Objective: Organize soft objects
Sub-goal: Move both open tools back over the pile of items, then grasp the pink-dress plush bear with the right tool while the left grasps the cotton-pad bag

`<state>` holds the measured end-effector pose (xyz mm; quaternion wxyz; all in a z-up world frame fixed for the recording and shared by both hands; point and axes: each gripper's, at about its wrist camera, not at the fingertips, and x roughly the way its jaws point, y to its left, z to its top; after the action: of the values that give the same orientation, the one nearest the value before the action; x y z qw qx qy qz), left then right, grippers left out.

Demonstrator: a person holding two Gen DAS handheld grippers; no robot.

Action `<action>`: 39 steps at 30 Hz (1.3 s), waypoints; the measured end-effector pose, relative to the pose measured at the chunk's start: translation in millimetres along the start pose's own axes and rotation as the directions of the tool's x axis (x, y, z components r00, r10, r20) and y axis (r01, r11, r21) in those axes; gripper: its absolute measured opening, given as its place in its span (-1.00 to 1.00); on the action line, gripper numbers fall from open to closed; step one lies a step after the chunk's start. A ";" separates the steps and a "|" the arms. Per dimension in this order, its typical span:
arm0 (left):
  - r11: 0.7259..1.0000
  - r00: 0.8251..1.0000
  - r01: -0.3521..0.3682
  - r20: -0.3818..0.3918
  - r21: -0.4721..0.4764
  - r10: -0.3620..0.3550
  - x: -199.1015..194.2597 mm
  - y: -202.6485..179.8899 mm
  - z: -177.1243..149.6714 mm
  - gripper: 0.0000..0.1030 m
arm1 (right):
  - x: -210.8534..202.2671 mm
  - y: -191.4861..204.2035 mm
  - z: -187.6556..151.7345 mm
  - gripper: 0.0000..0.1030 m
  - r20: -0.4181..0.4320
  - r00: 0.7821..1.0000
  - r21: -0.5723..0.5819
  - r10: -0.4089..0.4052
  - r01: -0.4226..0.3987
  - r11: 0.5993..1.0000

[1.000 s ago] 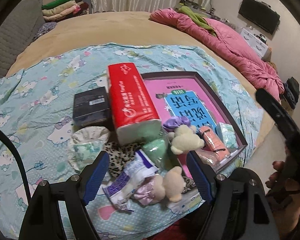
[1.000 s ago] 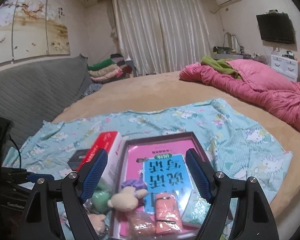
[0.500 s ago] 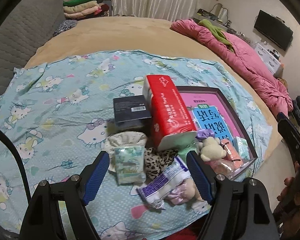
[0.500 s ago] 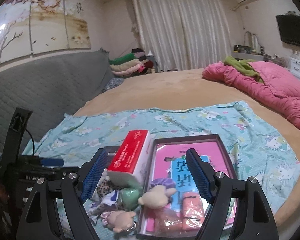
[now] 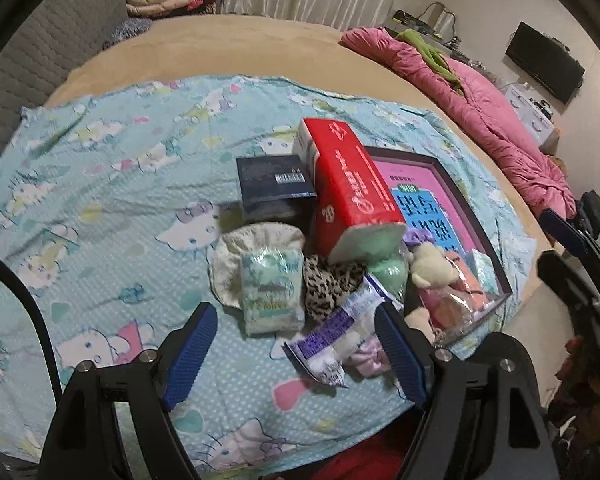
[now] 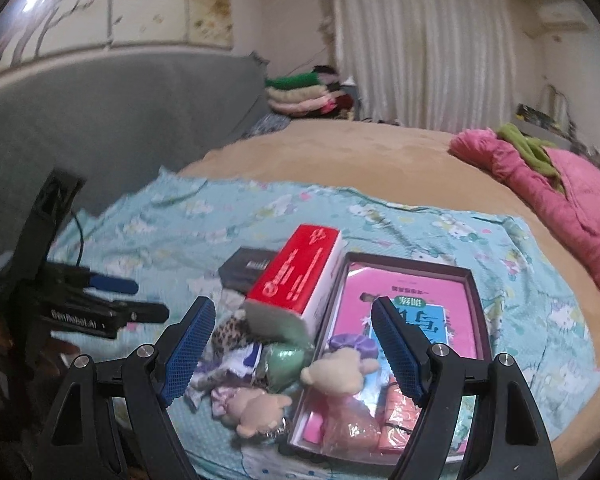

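Left wrist: tool (image 5: 296,354) tilted down (opening).

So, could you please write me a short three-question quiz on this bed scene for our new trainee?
1. True or false: the red tissue pack lies flat inside the dark-framed tray.
2. Which sits inside the tray: A) the cream plush bear, B) the leopard-print cloth, C) the black box?
3. Is either the left gripper or the right gripper holding anything?

Key
1. False: it leans tilted beside the tray.
2. A.
3. No; both are empty, and the left jaws are opening.
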<state>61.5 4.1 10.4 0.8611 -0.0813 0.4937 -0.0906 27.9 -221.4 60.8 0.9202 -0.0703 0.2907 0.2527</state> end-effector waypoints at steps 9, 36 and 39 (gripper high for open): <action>0.994 0.997 0.038 -0.068 0.098 -0.031 18.1 -12.5 -16.4 0.63 | 7.1 15.2 -5.7 0.58 -0.041 0.999 -0.099 0.035 -0.039 0.994; 0.969 0.977 0.139 -0.189 0.207 -0.100 79.9 -24.4 -42.6 0.63 | 54.2 37.9 -44.5 0.58 -0.295 0.948 -0.299 0.120 -0.211 0.930; 0.966 0.972 0.167 -0.198 0.196 -0.128 84.9 -21.3 -41.8 0.63 | 64.5 41.5 -45.6 0.58 -0.337 0.931 -0.315 0.141 -0.253 0.915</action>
<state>65.9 -38.8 -76.5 0.8062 -0.0172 0.5513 -0.2139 29.5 -170.8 -12.7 0.8055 -0.2424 0.3856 0.3791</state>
